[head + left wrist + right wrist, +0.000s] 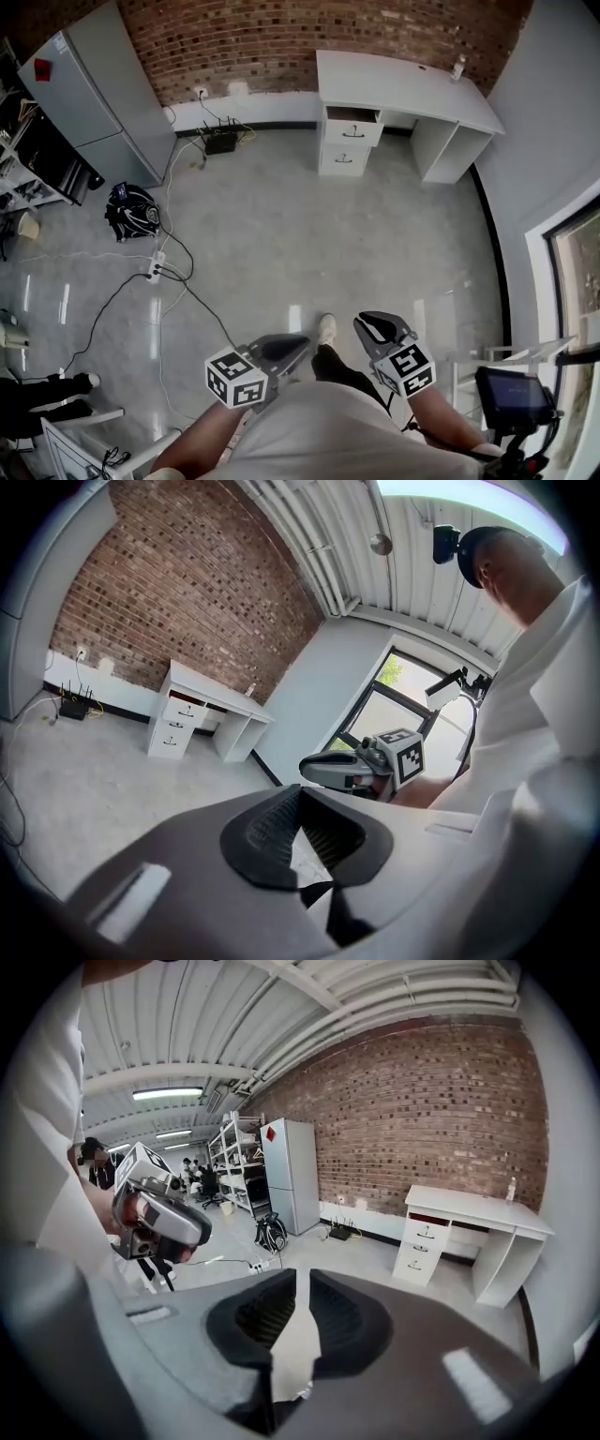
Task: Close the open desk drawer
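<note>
1. Against the red brick wall (281,37), at the far side of the room: white desk with a drawer column (403,80). The white top drawer with a dark handle (353,129) is pulled out part-way, with a dark gap showing behind its front. The lower drawer (344,159) sits flush.
2. The same top drawer shows in the left gripper view (184,707) and the right gripper view (427,1230), small and far off in both.
3. On the desk top, right rear corner: a small clear bottle (457,67), upright.
4. Left of the desk, on the floor by the wall: a black router with antennas (222,141). Further left is a tall grey refrigerator (94,84).
5. Mid-floor, left: a black backpack (131,211) and a white power strip (155,272) with cables trailing across the grey polished floor (309,244).
6. Left gripper (298,342): held low by the person's body, well apart from the desk. Its own view (300,794) shows the pad tips meeting, with nothing between them.
7. Right gripper (370,326): beside the left one, equally far from the drawer. Its own view (303,1279) shows a narrow slit between the pads, with only floor seen through it.
8. Between the grippers: the person's pale shoe (325,328).
</note>
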Action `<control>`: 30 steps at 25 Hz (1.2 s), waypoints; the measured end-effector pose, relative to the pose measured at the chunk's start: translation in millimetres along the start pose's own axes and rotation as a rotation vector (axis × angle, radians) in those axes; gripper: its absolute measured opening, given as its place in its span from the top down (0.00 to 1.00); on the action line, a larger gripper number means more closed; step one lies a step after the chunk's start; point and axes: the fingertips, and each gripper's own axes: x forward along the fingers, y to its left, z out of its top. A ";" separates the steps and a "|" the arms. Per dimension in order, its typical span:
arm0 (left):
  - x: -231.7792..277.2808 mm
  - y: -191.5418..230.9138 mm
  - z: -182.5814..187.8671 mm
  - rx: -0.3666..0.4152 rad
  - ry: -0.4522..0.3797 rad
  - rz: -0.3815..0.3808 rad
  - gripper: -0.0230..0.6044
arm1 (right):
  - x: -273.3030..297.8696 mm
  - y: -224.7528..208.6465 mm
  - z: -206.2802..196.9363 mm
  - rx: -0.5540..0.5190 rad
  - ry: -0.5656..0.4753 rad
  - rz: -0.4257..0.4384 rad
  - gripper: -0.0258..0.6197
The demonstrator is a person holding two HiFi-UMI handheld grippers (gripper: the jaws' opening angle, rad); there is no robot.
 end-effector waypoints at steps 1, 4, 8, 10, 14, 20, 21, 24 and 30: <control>12.3 9.8 15.2 0.005 0.003 0.004 0.95 | 9.7 -18.1 9.1 0.003 -0.005 0.005 0.91; 48.1 35.6 60.9 0.020 0.013 0.013 0.95 | 32.7 -68.3 36.3 0.008 -0.019 0.024 0.91; 102.1 78.0 115.6 0.036 0.010 0.047 0.95 | 62.7 -146.6 61.6 -0.026 -0.020 0.041 0.91; 123.4 95.3 137.8 0.040 0.002 0.056 0.95 | 80.0 -179.1 67.4 -0.031 -0.007 0.046 0.91; 154.2 123.7 165.5 0.039 0.021 0.052 0.95 | 110.7 -222.5 70.7 -0.006 0.015 0.055 0.91; 192.7 188.9 200.2 0.033 0.057 0.015 0.95 | 178.9 -278.9 76.8 0.052 0.048 0.048 0.91; 197.1 200.9 208.9 0.035 0.059 0.005 0.95 | 190.5 -287.1 80.3 0.073 0.053 0.046 0.91; 212.9 241.0 243.0 0.052 0.071 -0.043 0.95 | 227.1 -314.2 92.7 0.149 0.071 0.039 0.91; 256.3 327.3 314.8 0.088 0.135 -0.147 0.95 | 307.0 -390.6 111.7 0.239 0.130 -0.031 0.91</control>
